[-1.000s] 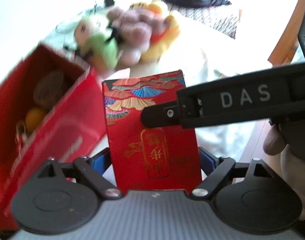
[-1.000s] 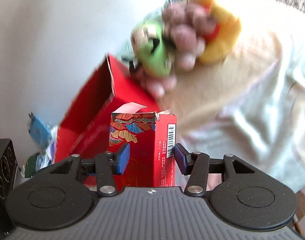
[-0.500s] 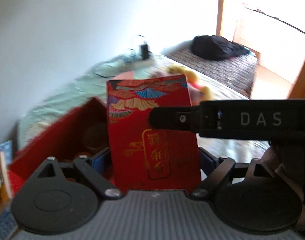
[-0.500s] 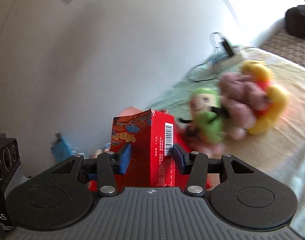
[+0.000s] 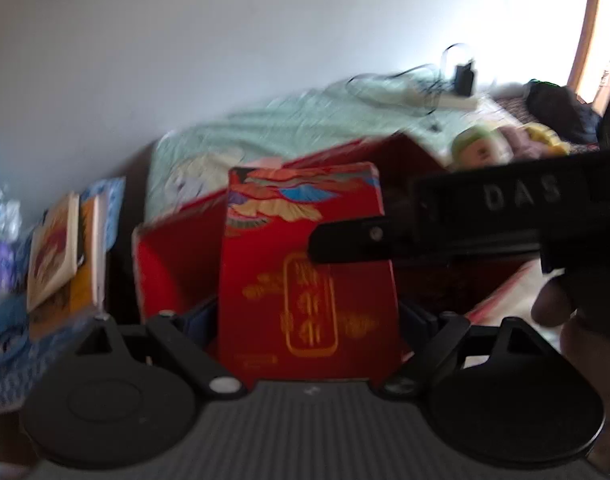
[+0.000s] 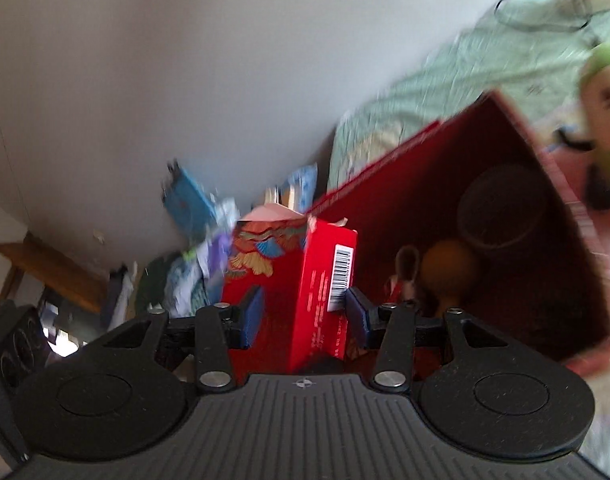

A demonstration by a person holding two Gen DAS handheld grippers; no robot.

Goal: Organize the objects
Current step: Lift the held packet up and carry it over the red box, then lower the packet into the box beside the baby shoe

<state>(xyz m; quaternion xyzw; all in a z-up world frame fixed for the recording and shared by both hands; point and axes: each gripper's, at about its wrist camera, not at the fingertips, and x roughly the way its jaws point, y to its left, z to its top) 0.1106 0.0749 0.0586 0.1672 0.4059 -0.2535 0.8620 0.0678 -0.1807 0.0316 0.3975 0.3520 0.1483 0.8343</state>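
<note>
While both tools clamped the same small red carton (image 5: 305, 276), the left tool (image 5: 309, 316) pinched its broad gold-lettered face from either edge and the right tool (image 6: 301, 312) squeezed its narrow barcoded side (image 6: 341, 276), holding it upright above the bed. Just behind it stood a large open red box (image 6: 505, 168) tilted toward the camera, with an orange ball (image 6: 449, 268) and a dark round container (image 6: 501, 208) inside. Beyond lay a green plush toy (image 6: 609, 92) on the pale green bedspread (image 5: 289, 128), books (image 5: 65, 244) stacked at left.

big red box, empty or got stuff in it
Not empty: the big red box holds an orange ball and a dark round tin.
</note>
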